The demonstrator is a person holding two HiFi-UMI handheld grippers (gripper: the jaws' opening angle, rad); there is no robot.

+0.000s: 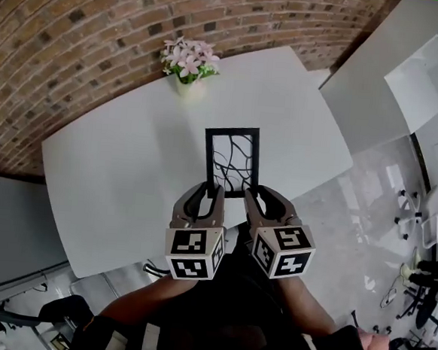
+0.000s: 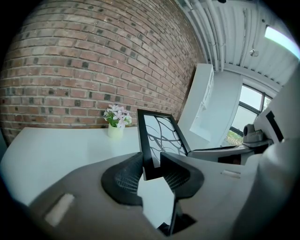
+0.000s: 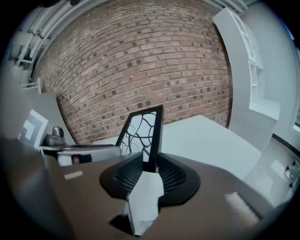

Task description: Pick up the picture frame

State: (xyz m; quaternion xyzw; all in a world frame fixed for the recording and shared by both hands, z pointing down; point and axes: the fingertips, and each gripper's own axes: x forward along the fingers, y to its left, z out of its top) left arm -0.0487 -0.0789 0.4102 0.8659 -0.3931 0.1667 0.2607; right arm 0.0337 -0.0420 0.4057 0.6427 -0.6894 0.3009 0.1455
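The picture frame (image 1: pixel 232 158) is black with a branch pattern on its glass, and it hangs over the white table (image 1: pixel 105 177). My left gripper (image 1: pixel 212 188) is shut on its lower left corner, and my right gripper (image 1: pixel 249 190) is shut on its lower right corner. In the left gripper view the frame (image 2: pixel 161 136) rises between the pads of my left gripper (image 2: pixel 151 163), with the other gripper (image 2: pixel 225 152) beside it. In the right gripper view the frame's edge (image 3: pixel 153 129) sits pinched in my right gripper (image 3: pixel 150 161).
A small pot of pink flowers (image 1: pixel 189 61) stands at the table's far edge against the brick wall (image 1: pixel 79 39). A white cabinet (image 1: pixel 394 63) stands to the right. Office chairs (image 1: pixel 419 216) are on the grey floor at the right.
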